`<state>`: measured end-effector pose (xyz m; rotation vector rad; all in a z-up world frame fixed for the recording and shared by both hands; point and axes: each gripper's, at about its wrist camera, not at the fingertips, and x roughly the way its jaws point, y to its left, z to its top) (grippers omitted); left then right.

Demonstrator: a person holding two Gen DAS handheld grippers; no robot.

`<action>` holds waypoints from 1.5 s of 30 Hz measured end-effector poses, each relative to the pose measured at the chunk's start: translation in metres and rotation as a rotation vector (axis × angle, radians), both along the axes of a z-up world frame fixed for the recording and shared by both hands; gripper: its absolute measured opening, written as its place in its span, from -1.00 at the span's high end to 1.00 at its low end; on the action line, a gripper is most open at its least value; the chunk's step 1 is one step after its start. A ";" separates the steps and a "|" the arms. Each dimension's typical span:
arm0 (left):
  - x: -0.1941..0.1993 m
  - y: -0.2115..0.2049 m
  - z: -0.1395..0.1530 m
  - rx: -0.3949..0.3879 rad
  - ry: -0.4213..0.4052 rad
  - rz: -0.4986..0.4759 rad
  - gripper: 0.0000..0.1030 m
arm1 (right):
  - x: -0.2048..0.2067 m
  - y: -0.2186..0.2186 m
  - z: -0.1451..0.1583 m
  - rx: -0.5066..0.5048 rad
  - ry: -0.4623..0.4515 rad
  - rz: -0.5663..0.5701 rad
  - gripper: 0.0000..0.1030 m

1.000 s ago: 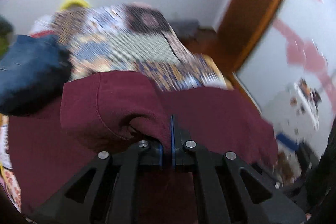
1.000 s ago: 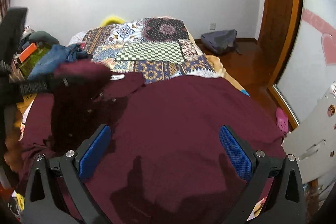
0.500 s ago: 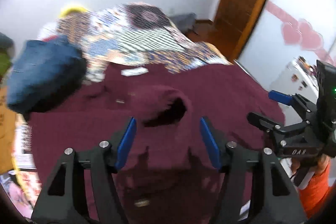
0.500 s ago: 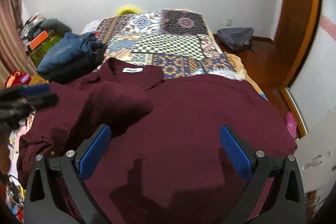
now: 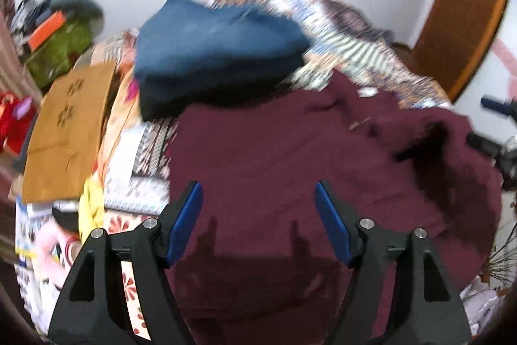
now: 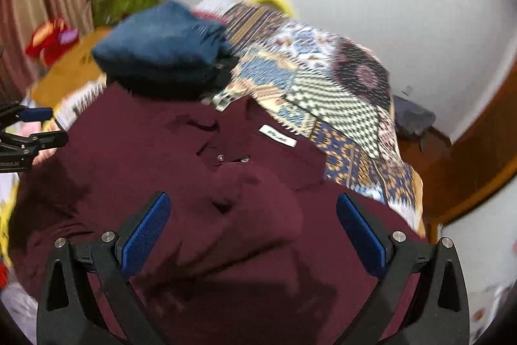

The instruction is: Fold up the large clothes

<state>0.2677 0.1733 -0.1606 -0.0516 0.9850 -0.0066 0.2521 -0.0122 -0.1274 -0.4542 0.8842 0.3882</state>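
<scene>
Maroon shirt (image 6: pixel 200 183) spread across the near half of the bed (image 6: pixel 339 92), collar and white label (image 6: pixel 277 135) toward the far end, over a patchwork quilt. Folded blue garment (image 5: pixel 213 54) sits just beyond the shirt's far left shoulder, touching or overlapping its edge. Left gripper (image 5: pixel 258 215) hovers over the shirt's left side, jaws released with only cloth below them, nothing between the pads; they have just been opening. Right gripper (image 6: pixel 252 231) hangs above the chest area below the collar, jaws wide and empty. Step in hand, as I read it: one sleeve fold has been laid in and both tools are between grasps. The folded-in cloth makes a rumpled ridge right of the left gripper. Next move likely calls for taking hold of another edge, a side seam or the hem, and carrying it over without dragging the part already laid. Against a second ago: the left jaws were then clenched on a bunch of maroon cloth held up off the bed; that cloth is now dropped onto the shirt body, and both views have swung leftward.
</scene>
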 end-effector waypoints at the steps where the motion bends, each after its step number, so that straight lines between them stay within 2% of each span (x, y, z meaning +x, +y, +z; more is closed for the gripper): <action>1: 0.001 0.006 -0.011 0.002 0.024 0.017 -0.37 | 0.008 0.007 -0.008 -0.036 0.019 0.009 -0.95; 2: 0.002 0.013 -0.022 -0.004 0.048 0.029 -0.37 | 0.016 0.013 -0.018 -0.079 0.044 0.017 -0.94; 4: 0.003 0.023 -0.043 -0.020 0.096 0.049 -0.37 | 0.029 0.020 -0.034 -0.153 0.089 0.022 -0.78; 6: 0.004 0.029 -0.061 -0.036 0.135 0.064 -0.37 | 0.038 0.017 -0.051 -0.203 0.147 0.018 -0.53; 7: 0.003 0.031 -0.069 -0.043 0.152 0.069 -0.37 | 0.041 0.012 -0.059 -0.216 0.182 0.012 -0.51; 8: 0.001 0.034 -0.075 -0.050 0.162 0.072 -0.37 | 0.042 0.008 -0.062 -0.218 0.201 0.006 -0.45; 12: -0.005 0.035 -0.092 -0.065 0.169 0.070 -0.43 | 0.032 -0.021 -0.071 -0.211 0.230 -0.017 0.22; 15: -0.009 0.034 -0.094 -0.060 0.155 0.074 -0.50 | 0.020 -0.047 -0.065 -0.148 0.208 -0.071 0.36; 19: -0.013 0.032 -0.094 -0.055 0.146 0.079 -0.55 | 0.003 -0.089 -0.053 -0.017 0.177 -0.202 0.40; 22: -0.016 0.030 -0.096 -0.051 0.147 0.077 -0.64 | -0.008 -0.128 -0.053 0.142 0.216 -0.290 0.40; 23: -0.015 0.030 -0.097 -0.045 0.146 0.077 -0.65 | -0.014 -0.137 -0.054 0.151 0.206 -0.327 0.51; 30: -0.014 0.028 -0.097 -0.023 0.156 0.090 -0.68 | -0.027 -0.165 -0.049 0.326 0.200 -0.382 0.57; 35: -0.013 0.023 -0.088 0.013 0.178 0.102 -0.67 | -0.028 -0.165 -0.031 0.369 0.111 -0.376 0.68; 39: -0.016 0.013 -0.068 0.020 0.141 0.080 -0.67 | -0.032 -0.174 -0.010 0.375 0.029 -0.386 0.67; 42: -0.016 0.002 -0.060 0.023 0.120 0.056 -0.67 | -0.032 -0.188 -0.023 0.365 0.080 -0.418 0.61; 45: -0.012 -0.007 -0.068 0.038 0.145 0.035 -0.68 | -0.034 -0.206 -0.044 0.359 0.170 -0.482 0.46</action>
